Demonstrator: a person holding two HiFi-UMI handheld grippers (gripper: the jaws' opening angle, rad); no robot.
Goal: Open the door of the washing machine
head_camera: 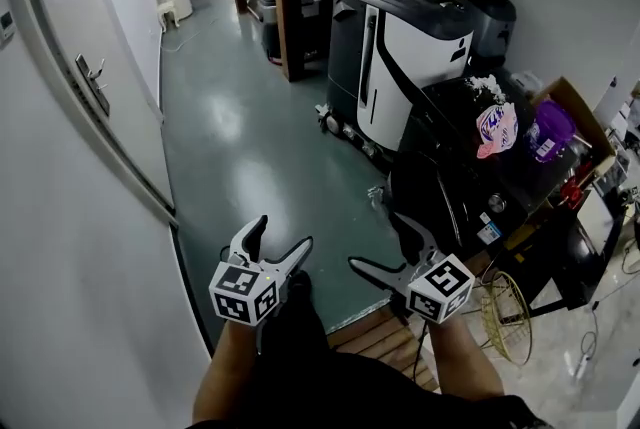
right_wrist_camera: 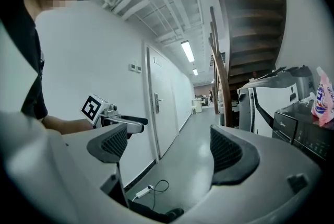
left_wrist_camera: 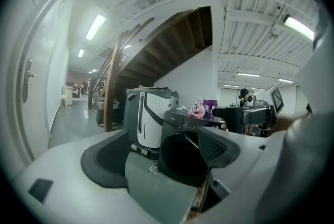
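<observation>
Now, low in the frame, I hold the left gripper (head_camera: 283, 235) and right gripper (head_camera: 378, 242) wide open and empty, ready for the black washing machine (head_camera: 455, 172) at centre right, its door apparently shut.

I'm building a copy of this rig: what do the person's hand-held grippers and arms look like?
The left hand-held gripper and right hand-held gripper share pale grey plastic bodies, with two tapering jaws lined by dark ribbed pads. Each carries a cube with black-and-white square markers. No cables show. Forearms are bare; a dark sleeve shows in the right gripper view.
</observation>
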